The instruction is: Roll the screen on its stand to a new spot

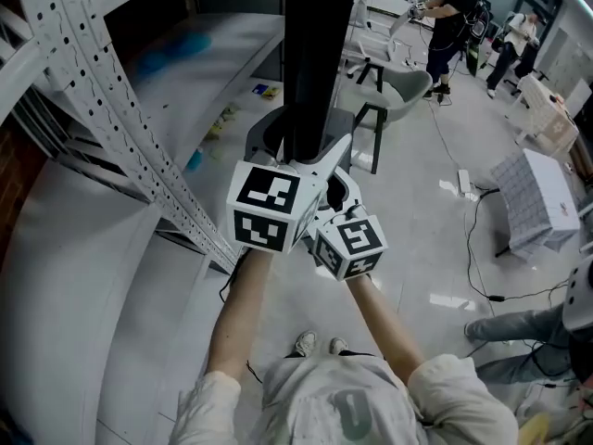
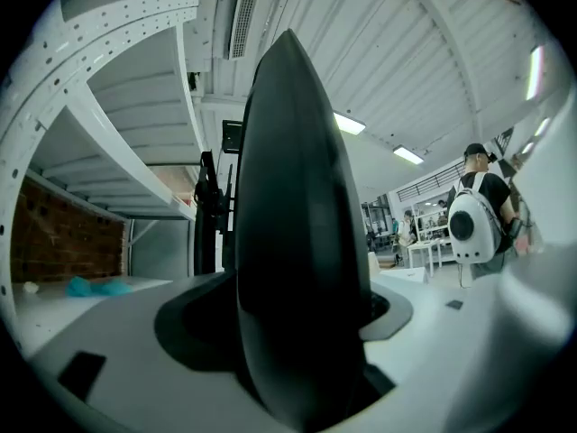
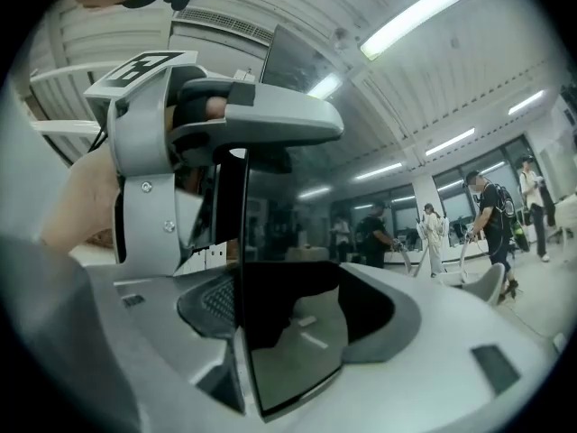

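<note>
The screen (image 1: 315, 54) is seen from above as a tall black panel standing upright on the floor, directly in front of the person; its stand is mostly hidden under it. Its near edge is taken between both grippers, held one close beside the other at the same height, so that the panel can be pushed and steered by this edge. In the left gripper view the rounded dark back of the panel fills the gap of the left gripper (image 2: 302, 368); in the right gripper view the glossy front glass is seen inside the right gripper (image 3: 288, 350). On both, the jaws are spread wide around the edge, and the pads do not appear to press on it, so a firm grip is judged not to be present at this moment.

To the left a white perforated frame (image 1: 102, 91) runs close along the path. Ahead to the right a grey chair (image 1: 394, 95) stands near, and black cables (image 1: 473, 248) lie on the floor; the wheels could be caught by these. Other people (image 1: 454, 17) are working well apart, further behind
</note>
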Demonstrator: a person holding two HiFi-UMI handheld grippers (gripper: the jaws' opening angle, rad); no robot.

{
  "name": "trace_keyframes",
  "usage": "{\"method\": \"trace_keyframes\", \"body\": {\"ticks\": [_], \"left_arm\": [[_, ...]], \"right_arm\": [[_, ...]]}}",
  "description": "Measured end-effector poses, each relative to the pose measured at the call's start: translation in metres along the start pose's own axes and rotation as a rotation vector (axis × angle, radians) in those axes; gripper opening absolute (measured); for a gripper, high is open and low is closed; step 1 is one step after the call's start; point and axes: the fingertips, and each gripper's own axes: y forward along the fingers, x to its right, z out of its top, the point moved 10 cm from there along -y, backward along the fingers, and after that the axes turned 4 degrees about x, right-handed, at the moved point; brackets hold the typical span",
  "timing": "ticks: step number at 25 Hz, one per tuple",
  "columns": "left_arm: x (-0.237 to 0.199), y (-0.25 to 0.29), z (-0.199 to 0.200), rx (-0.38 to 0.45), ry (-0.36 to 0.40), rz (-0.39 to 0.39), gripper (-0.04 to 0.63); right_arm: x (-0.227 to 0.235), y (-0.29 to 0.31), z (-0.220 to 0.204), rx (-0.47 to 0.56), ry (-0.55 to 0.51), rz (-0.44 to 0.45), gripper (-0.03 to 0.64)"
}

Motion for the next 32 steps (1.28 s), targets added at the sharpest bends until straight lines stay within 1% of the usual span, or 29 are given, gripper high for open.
{"method": "trace_keyframes", "body": {"ticks": [2,4,6,9,11,14,17,23,32], "left_arm": [[-0.009,0.004,-0.001,0.007,-0.026,-0.019,0.346],[-0.013,0.005,-0.002,0.008,-0.034,-0.024,0.347],[-0.013,0.005,-0.002,-0.003,-0.028,-0.016,0.346],[-0.009,0.004,-0.005,-0.019,-0.021,0.019,0.345],[-0.005,0.001,-0.006,-0.016,-0.026,0.038,0.341],[-0.009,0.002,-0.002,-0.018,-0.033,0.043,0.337],[-0.009,0.008,0.000,-0.012,-0.038,0.051,0.337],[0.013,0.015,-0.001,0.006,-0.050,0.070,0.337],[0.048,0.027,0.003,-0.013,-0.042,0.113,0.337]], "right_arm": [[-0.001,0.007,0.000,-0.013,-0.007,0.000,0.278],[-0.003,0.011,0.001,-0.036,-0.019,-0.006,0.278],[-0.004,0.012,0.001,-0.067,-0.031,-0.016,0.278],[-0.004,0.010,-0.001,-0.093,-0.049,-0.019,0.278],[-0.005,0.006,-0.004,-0.088,-0.044,-0.010,0.278],[-0.006,0.010,-0.001,-0.065,-0.036,-0.017,0.278],[0.000,0.010,0.002,-0.073,-0.039,-0.016,0.278],[0.015,-0.007,0.006,-0.036,-0.037,0.005,0.276],[0.034,-0.036,0.012,-0.025,-0.038,0.019,0.262]]}}
